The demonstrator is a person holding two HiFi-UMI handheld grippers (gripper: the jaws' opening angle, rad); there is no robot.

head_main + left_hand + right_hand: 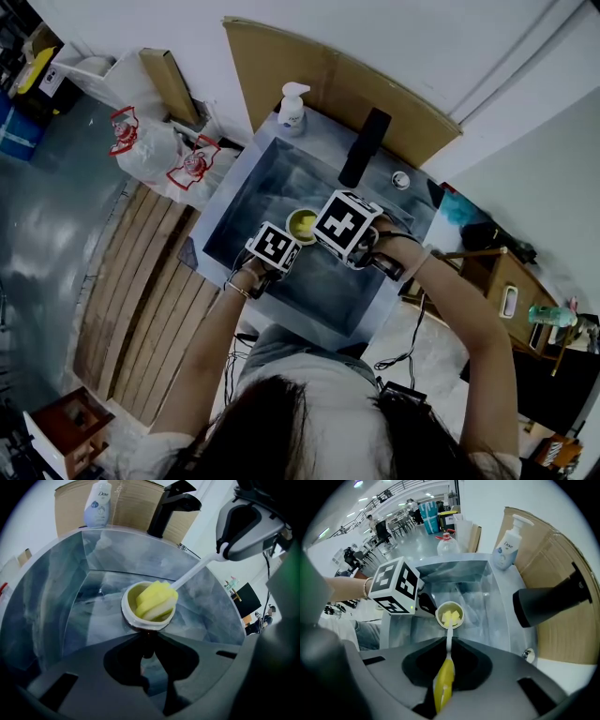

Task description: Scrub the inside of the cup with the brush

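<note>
Over the sink [56, 588], left tool [147, 645] pinching the cup [132, 616], right tool [448, 654] pinching the brush [444, 686], head inside cup.

Grey marbled sink [248, 208]: soap bottle [292, 108] on back rim corner, black faucet [364, 148] on rim nearby.

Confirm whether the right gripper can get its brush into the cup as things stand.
Apparently yes: the right gripper holds the brush from above, its sponge head sitting inside the cup.
</note>
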